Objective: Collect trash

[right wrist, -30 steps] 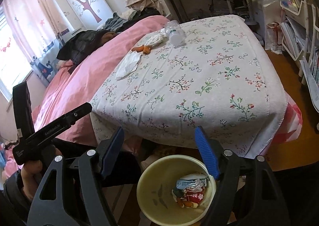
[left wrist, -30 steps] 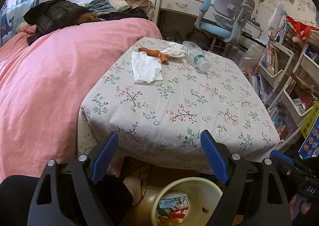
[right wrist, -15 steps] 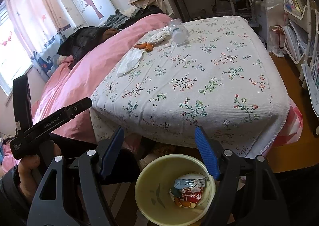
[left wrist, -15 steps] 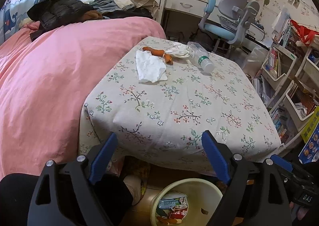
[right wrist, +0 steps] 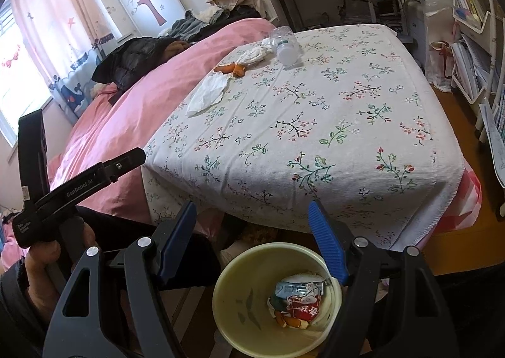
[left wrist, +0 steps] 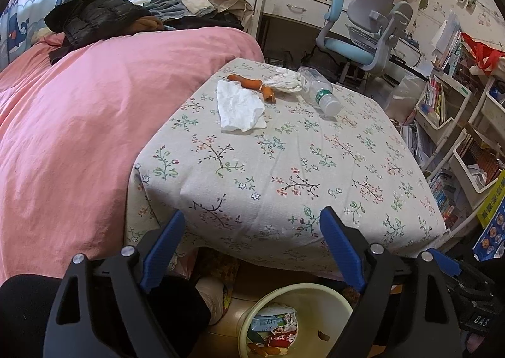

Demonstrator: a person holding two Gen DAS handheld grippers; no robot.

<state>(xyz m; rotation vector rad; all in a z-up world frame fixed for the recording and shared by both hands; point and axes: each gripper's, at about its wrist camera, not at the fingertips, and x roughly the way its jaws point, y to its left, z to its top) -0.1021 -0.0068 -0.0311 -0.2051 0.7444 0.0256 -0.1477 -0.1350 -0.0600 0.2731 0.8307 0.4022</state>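
hand [right wrist: 41, 263] only in right view

Black clamp-style left gripper [left wrist: 252, 247], right gripper [right wrist: 252, 238], blue ribbed fingers [left wrist: 339, 247], silver screws, dark sleeve [right wrist: 12, 295]

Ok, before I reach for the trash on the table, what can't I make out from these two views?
- Bin contents: in the left wrist view the gripper fingers and frame edge hide most; the right wrist view shows wrappers, with anything beneath hidden.
- Bottle: label too small to read, and I cannot tell whether it is empty.
- Crumpled tissue: its far side is hidden in both views.
- Under the table: hidden by the cloth.
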